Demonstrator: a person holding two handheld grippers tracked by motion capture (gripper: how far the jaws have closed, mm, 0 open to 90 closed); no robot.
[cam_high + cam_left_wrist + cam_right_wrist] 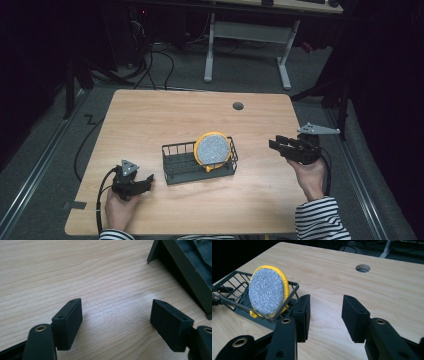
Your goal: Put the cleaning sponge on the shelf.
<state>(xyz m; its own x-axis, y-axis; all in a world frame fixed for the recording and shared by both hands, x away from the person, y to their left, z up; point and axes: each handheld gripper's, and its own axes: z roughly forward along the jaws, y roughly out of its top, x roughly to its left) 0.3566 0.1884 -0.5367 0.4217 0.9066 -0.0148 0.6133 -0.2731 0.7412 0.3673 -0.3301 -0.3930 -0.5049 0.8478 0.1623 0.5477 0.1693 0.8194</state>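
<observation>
High view, and you've got both tools parked clear of the work: the left tool (146, 180) sits low at the lower left of the frame, jaws spread wide and holding nothing, resting on or just over the bench (165, 115). In the left gripper view its two pads (70, 320) stand well apart over bare wood, with the corner of the dark wire basket (190, 270) just beyond them at the upper right.

Over on the right of the high view, your right tool (278, 145) hangs above the bench, jaws also parted and empty, aimed toward the middle. The right gripper view looks past those jaws to the round yellow scrubber (268, 291), silver face showing, standing on edge inside the basket (229, 293) and leaning against its near wall.

So my read: this is the approach step, nothing grasped yet. The next move likely calls for your right tool to close in on the scrubber's upper rim, jaws turned to straddle the thin disc, while the left steadies the basket so it doesn't slide.

The bench is pale wood grain with a round cable hole (238, 105) near the far edge. Beyond it, grey floor, loose cables (160, 62), the white legs of another desk (247, 45), and a dark room all round.
</observation>
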